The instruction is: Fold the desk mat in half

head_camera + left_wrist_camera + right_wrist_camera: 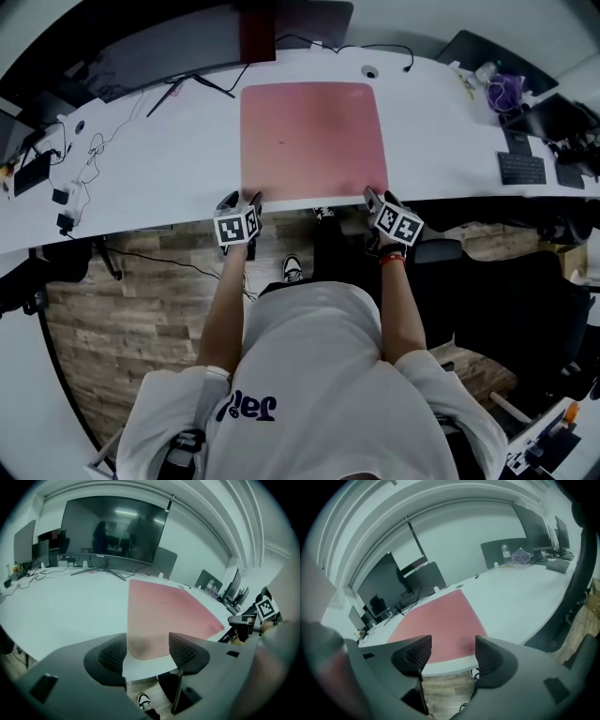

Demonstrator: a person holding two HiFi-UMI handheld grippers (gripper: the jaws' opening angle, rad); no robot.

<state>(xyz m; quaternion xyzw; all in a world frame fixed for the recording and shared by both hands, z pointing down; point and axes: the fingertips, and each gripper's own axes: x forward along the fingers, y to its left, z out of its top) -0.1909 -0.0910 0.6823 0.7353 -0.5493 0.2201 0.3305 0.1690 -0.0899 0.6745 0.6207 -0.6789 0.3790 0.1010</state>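
A pink desk mat [312,141] lies flat and unfolded on the white desk [159,169], its near edge close to the desk's front rim. My left gripper [240,202] hovers at the mat's near left corner [145,651], jaws open and empty, the corner framed between them. Over at the near right corner [461,644], my right gripper [378,200] is open too, with nothing between its fingers. Both sit just off the desk's front edge, pointing down toward the mat [168,611] [436,620].
A large monitor [112,529] stands behind the mat, with cables [197,84] at its left. A keyboard [520,169] and a purple item [506,92] sit at the right end. Adapters and wires [61,197] clutter the left. A dark office chair [497,309] stands at my right over a wood floor.
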